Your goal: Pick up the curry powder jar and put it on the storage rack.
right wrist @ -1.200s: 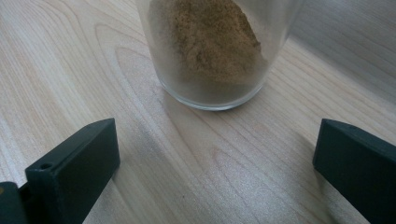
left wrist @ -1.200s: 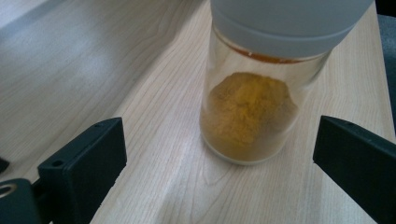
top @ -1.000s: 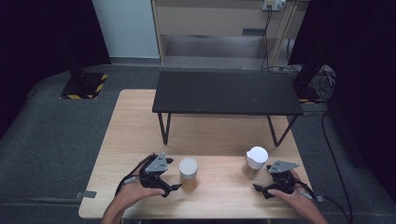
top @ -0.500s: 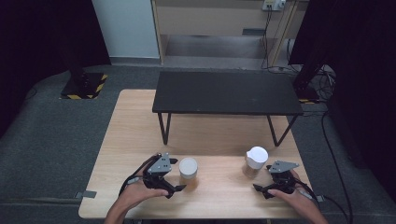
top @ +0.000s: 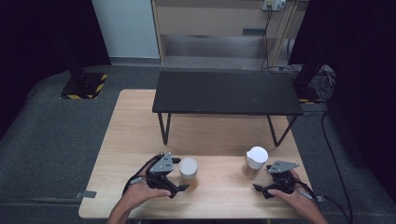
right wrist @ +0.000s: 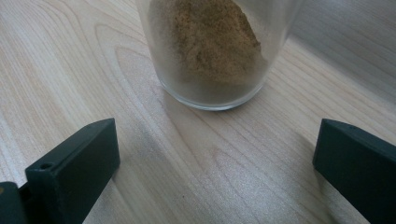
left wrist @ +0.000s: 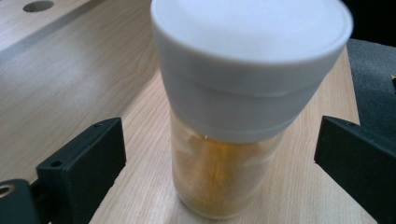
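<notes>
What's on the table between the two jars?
Nothing: in the high view, only bare wooden table lies between the left jar and the right jar.

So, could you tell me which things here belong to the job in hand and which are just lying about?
In the job:
- left jar, white-lidded, between the open left gripper jaws
- right jar, ahead of the open right gripper

Lying about:
- black bench on the wooden table
- striped stand base on the floor

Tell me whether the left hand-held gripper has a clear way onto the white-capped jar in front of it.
Probably yes. The left hand-held gripper stands open with the white-capped jar between its jaws, not yet touched, and nothing lies between them on the wooden table.
</notes>
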Tool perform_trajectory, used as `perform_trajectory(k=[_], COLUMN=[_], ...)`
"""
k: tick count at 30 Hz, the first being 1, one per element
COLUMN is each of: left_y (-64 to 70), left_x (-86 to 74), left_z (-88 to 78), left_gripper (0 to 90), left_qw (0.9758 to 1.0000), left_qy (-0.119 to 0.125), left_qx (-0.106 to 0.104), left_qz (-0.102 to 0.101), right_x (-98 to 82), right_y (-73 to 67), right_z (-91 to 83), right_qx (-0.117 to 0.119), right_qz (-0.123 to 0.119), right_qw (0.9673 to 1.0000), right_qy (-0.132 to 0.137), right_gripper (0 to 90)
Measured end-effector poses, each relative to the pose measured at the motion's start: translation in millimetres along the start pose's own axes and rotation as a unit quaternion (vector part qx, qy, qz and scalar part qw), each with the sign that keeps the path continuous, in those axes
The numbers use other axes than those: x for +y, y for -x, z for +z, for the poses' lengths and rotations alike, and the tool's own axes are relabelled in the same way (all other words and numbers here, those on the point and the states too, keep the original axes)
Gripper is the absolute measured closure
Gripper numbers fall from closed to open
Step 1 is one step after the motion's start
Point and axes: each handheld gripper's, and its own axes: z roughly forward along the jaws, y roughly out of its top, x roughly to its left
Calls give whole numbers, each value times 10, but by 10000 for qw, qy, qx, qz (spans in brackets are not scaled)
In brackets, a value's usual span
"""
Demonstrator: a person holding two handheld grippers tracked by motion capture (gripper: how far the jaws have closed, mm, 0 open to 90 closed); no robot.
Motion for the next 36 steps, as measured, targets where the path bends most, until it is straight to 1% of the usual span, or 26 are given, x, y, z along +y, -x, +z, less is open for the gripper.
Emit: perform_trajectory(k=[4,12,24,29,31,32,33,36], left_y=[7,41,55,67,65,71,68,52], left_x=[6,25,18,12,12,14,10,5], left_z=[20,61,87,92,98,101,103,107], left_gripper=[19,38,88,143,183,204,226,281], left_qw=[10000,9998,9994,9991,9991,9991,9990,9990], left_qy=[63,162,309,392,401,391,396,425], left_qx=[-12,50,52,85,87,123,131,57], left_qz=[-29,-73,-137,-153,-139,-137,-160,-152], right_x=[0,0,0,0,0,0,0,0], right_y=[0,0,0,-1,0,-1,0,-1], right_z=[0,0,0,0,0,0,0,0], right_qx=[0,-1,-1,-2,-1,-2,0,-2], right_qz=[-1,-1,1,0,0,1,-1,1], right_qw=[10000,10000,10000,10000,10000,10000,10000,10000], right_qy=[0,0,-1,0,0,0,0,-1], right_gripper=[12,12,12,12,12,12,12,12])
